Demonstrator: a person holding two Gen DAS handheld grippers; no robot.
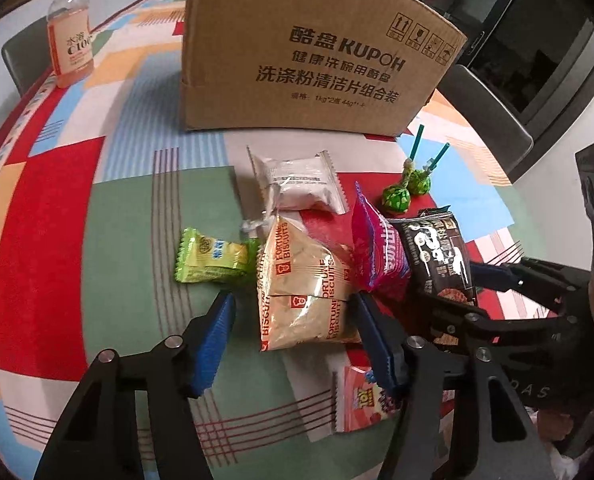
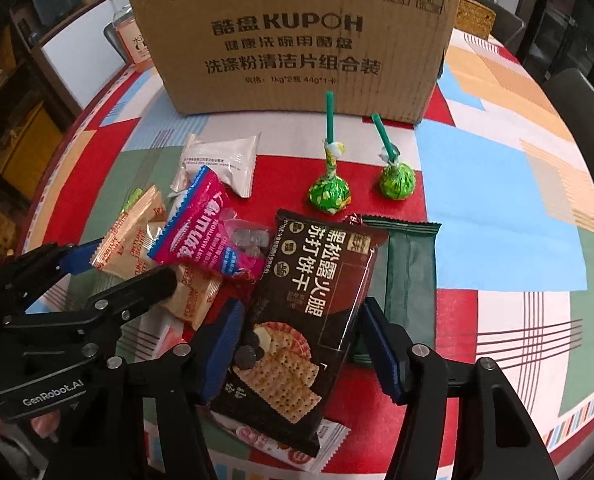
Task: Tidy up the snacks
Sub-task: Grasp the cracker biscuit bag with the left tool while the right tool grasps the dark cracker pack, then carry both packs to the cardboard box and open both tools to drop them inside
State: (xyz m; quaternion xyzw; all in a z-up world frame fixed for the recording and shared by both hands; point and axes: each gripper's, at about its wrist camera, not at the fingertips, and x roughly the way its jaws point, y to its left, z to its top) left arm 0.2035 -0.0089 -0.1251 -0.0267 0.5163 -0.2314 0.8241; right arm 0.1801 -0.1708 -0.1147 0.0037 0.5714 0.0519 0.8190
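A pile of snack packs lies on the patchwork tablecloth in front of a cardboard box (image 1: pixel 317 52). My left gripper (image 1: pixel 293 306) points down over the beige Fortune Biscuits pack (image 1: pixel 301 280). The pack lies between the blue pads; the right pad is at its edge and the left pad stands clear, so the gripper is open. My right gripper (image 2: pixel 301 312) straddles the black cracker pack (image 2: pixel 309 300), with both pads close beside its long edges, and I see no squeeze. A pink pack (image 2: pixel 205 232) leans between the two packs.
Two green lollipops (image 2: pixel 329 196) (image 2: pixel 397 180), a white packet (image 1: pixel 301 180), a yellow-green candy pack (image 1: pixel 209 256), a dark green pack (image 2: pixel 409 272) and a pink cartoon pack (image 1: pixel 361 400) lie around. A bottle (image 1: pixel 71 36) stands at the far left. A dark chair (image 1: pixel 485 120) stands beyond the table's edge.
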